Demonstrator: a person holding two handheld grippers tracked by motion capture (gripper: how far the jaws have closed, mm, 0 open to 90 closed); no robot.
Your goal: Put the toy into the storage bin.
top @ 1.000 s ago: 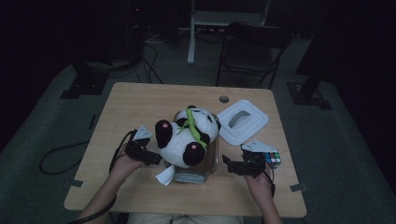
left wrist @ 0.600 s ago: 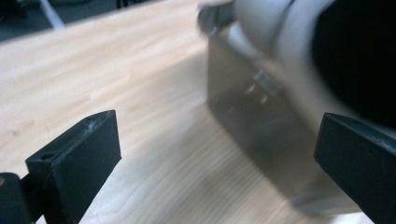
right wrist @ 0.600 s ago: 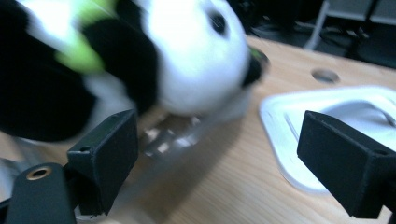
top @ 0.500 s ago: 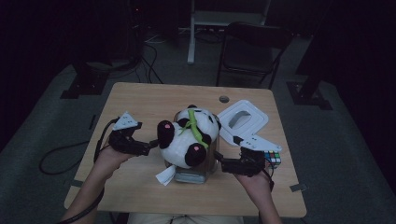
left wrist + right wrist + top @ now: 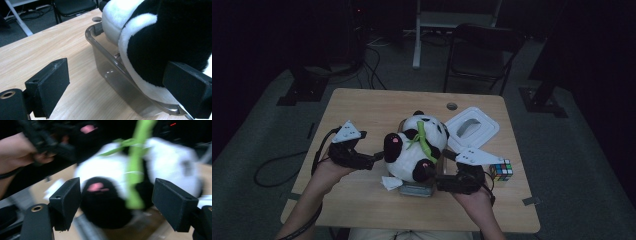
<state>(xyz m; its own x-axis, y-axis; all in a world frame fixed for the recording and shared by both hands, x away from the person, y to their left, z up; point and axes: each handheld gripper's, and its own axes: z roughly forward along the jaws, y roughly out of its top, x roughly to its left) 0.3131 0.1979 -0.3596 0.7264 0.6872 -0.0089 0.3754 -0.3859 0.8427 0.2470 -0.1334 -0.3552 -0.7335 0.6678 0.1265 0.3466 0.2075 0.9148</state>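
Jaws of both grippers apart: left gripper (image 5: 371, 161) just left of the panda (image 5: 416, 147), right gripper (image 5: 438, 181) at its near side, panda atop the box (image 5: 117, 75).

The black two-jaw left gripper (image 5: 371, 161) is held at eight o'clock, jaws spread wide, pointing toward three o'clock. The black two-jaw right gripper (image 5: 439, 181) is held at five o'clock, jaws parted, pointing toward nine.
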